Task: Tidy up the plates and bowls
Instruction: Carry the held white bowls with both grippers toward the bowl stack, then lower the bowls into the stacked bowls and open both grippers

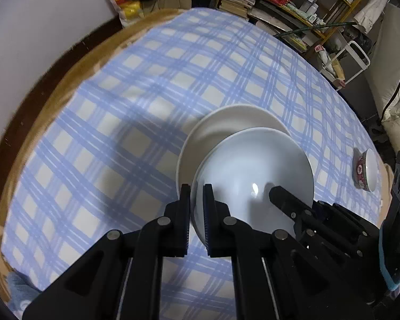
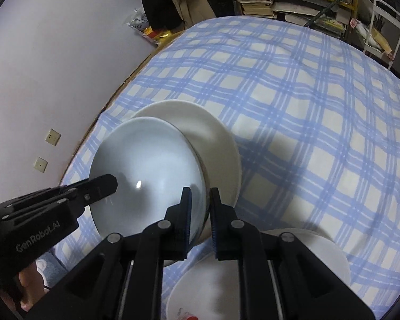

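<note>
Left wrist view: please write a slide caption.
Both grippers' jaws clamp the rim of a white bowl over a white plate on the checked tablecloth.

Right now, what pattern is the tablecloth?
The tablecloth is a blue and white plaid check, clearest in the right wrist view.

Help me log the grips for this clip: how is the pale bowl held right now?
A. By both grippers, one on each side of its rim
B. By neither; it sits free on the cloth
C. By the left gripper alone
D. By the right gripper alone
A: the left gripper and the right gripper each clamp the rim of the pale bowl, above the white plate.
</note>
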Motion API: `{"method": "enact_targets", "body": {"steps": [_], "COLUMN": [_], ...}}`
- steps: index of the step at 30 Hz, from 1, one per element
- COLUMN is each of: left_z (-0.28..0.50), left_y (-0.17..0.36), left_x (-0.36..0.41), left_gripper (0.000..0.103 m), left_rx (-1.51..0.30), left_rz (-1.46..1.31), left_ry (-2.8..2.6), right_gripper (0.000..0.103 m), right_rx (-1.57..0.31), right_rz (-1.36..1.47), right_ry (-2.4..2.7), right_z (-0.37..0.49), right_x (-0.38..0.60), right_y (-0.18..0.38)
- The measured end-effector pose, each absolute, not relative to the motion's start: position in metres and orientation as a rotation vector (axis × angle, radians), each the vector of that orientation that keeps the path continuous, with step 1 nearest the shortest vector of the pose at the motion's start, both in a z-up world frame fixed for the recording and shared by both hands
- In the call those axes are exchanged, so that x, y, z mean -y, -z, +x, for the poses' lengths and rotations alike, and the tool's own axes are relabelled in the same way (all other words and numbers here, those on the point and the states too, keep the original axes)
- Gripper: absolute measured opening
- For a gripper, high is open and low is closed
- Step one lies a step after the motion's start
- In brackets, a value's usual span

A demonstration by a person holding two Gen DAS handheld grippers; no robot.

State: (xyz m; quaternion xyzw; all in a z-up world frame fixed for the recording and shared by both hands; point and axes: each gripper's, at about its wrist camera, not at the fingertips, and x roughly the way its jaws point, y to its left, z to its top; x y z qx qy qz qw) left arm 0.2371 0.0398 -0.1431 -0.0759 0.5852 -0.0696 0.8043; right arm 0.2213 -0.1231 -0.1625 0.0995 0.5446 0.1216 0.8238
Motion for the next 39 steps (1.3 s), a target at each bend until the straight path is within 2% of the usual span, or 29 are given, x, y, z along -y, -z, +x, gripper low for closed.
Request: {"method": "enact_targets", "body": {"steps": [23,39], "left_z": [0.234,0.225], "left_y": [0.153,0.117], "left_x": [-0.032,-0.031], "left_gripper": [0.008,0.010], "left_rx": [-1.248,-1.202], "left_rz": [-0.161,-0.132], "left_ry": [0.135,0.119], "right_gripper": [0.014,0.017], "right_rx": [-1.184,-1.127], "right_rz": [0.260,0.427], "right_ry": [-0.253,-0.226], "right_z": [0.227,0.211], "right_x": [0.136,0.174], "right_y": [0.174,0.160]}}
